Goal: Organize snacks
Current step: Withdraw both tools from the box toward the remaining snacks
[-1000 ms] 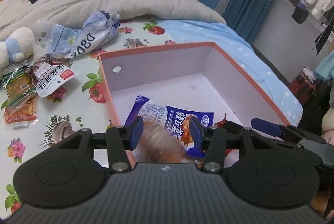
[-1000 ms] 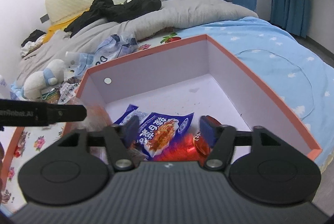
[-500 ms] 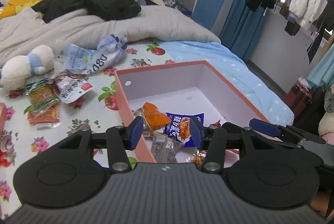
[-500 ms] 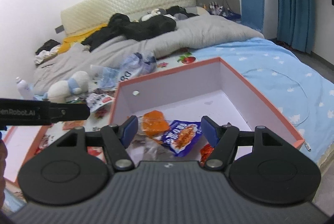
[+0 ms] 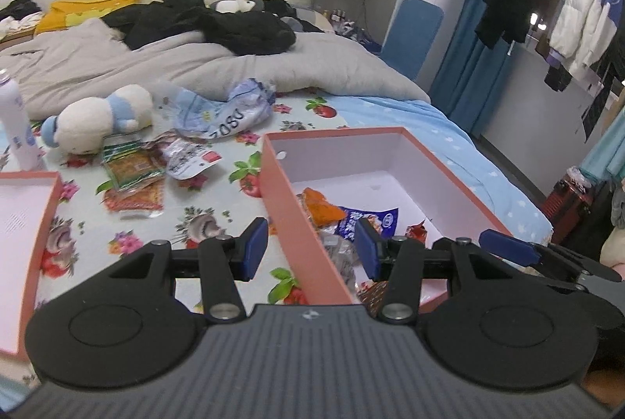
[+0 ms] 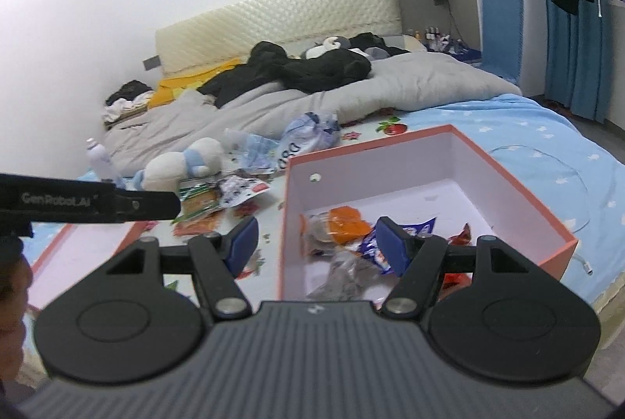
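The snacks are split between two places: a few packets already lie in the near corner of the pink box (image 6: 429, 192), among them an orange packet (image 6: 345, 223), a blue printed packet (image 5: 369, 220), a clear crinkly wrapper (image 6: 343, 268) and a red foil one (image 6: 461, 235), while the green packet (image 5: 131, 167) and a white one with a red label (image 5: 189, 161) sit loose on the flowered sheet (image 5: 218, 192), beside the stuffed toy (image 5: 93, 118). My left gripper (image 5: 310, 249) hangs with its fingers apart and nothing between them, straddling the box's near wall from above without touching it; my right gripper (image 6: 316, 239) is likewise spread and empty over the box's near corner. I judge both hands are free so that either can go to the loose pile. The box is stiff card, salmon outside and pale, smooth inside, with straight walls that will keep the slippery film packets from sliding off the soft bed. A second shallow tray (image 5: 23, 223) of the same card lies at the left, and a crumpled plastic bag (image 5: 230, 110) rests against the grey quilt (image 5: 195, 67).
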A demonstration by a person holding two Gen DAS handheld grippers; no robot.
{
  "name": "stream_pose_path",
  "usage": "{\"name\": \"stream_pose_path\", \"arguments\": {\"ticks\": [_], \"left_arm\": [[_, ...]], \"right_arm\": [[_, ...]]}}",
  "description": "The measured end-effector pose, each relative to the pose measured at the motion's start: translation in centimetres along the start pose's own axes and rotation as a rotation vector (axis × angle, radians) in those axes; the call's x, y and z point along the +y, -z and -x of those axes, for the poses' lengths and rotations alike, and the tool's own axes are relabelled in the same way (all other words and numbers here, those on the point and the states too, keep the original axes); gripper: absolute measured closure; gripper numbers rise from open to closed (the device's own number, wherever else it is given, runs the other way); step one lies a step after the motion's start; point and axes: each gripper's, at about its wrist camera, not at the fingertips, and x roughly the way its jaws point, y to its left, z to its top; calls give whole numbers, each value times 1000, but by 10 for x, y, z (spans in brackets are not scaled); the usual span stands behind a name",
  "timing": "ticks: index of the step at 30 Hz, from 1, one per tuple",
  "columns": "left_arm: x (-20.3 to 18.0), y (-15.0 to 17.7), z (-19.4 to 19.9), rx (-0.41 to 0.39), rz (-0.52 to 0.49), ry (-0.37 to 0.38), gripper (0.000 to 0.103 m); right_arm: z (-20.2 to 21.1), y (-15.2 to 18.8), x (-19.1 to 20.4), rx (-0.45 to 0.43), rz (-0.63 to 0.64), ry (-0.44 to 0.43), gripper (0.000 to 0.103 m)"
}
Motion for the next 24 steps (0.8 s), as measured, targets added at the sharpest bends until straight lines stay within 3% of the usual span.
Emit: {"name": "stream_pose_path", "arguments": {"ticks": [14,24], "left_arm": [[39,54,45,36,105,-78,48],[61,87,46,83,177,-116,48]], "right_arm": [[30,29,44,26,72,-98,34],[29,48,59,76,93,-137,34]]}}
